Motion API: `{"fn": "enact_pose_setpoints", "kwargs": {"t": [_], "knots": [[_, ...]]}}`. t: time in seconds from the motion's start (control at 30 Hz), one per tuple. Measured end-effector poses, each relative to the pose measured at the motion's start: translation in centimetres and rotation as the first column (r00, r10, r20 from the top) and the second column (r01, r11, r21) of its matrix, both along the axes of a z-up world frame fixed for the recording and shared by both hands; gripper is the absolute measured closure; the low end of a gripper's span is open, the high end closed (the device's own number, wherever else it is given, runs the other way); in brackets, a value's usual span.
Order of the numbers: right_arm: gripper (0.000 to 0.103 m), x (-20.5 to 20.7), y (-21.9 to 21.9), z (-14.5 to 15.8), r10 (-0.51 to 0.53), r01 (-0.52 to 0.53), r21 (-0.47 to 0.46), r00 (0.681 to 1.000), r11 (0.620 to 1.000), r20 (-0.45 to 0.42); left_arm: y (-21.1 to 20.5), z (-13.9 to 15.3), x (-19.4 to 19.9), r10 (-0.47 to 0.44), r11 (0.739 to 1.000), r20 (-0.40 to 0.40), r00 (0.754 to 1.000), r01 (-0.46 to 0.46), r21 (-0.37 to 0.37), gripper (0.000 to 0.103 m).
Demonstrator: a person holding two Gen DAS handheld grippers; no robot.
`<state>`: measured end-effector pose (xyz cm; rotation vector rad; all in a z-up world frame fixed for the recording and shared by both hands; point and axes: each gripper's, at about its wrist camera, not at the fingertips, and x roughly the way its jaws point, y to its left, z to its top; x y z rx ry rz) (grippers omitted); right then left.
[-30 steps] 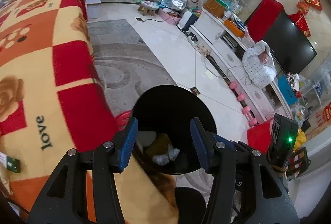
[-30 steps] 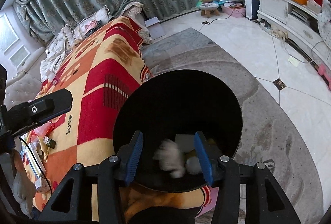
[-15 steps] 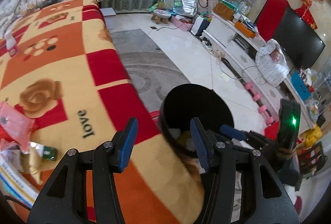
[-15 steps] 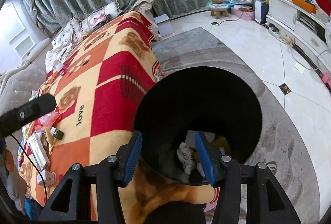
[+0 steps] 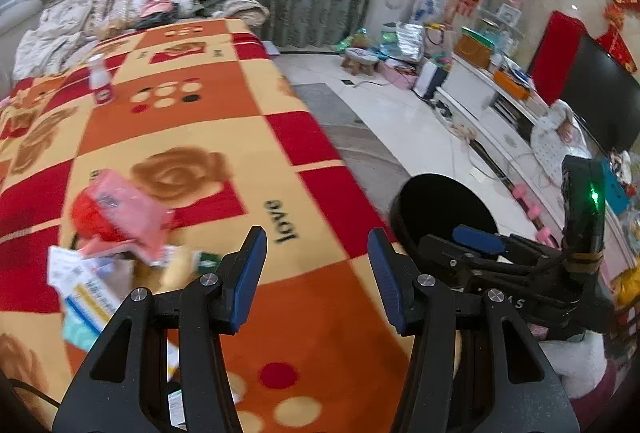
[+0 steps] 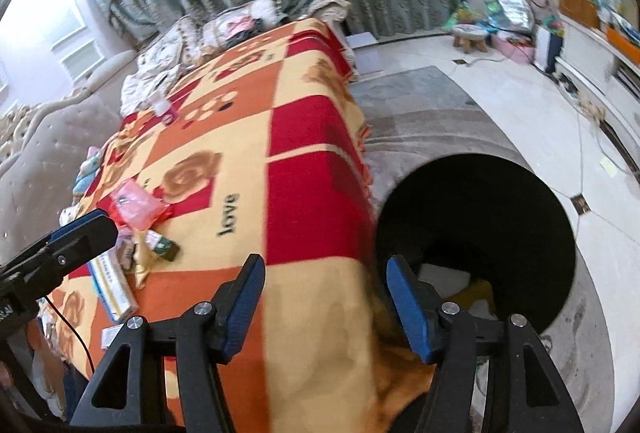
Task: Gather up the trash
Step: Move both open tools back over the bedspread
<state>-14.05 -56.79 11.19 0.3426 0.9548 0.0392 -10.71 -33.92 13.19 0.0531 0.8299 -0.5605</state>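
Now both your tongs are empty, the left gripper (image 5: 316, 275) half open, the right gripper (image 6: 324, 303) just opening wider. The pink wrapper (image 5: 128, 213) lies near the blanket's (image 5: 320, 333) left edge. It looks light and crinkly; pinch its middle.

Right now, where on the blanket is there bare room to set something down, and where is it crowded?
Bare: the blanket from the "love" lettering up toward the white bottle, and the orange patch under the left gripper. Crowded: the wrapper pile at the left. The black bin stands beside the blanket's edge.
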Motion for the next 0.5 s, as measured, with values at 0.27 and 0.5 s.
{"fn": "enact_pose_setpoints", "kwargs": {"t": [0.27,0.5], "knots": [[0.038,1.8,5.5,0.5,0.110,-0.110,0.001,0.994,0.994,0.006,6.8,-0.4,0.3,0.104,0.995,-0.005,0.995,-0.104,0.008,0.052],[0.036,3.5,9.8,-0.5,0.198,-0.198,0.011,0.980,0.980,-0.019,13.6,-1.4,0.3,0.216,0.976,-0.022,0.976,-0.215,0.034,0.052]]}}
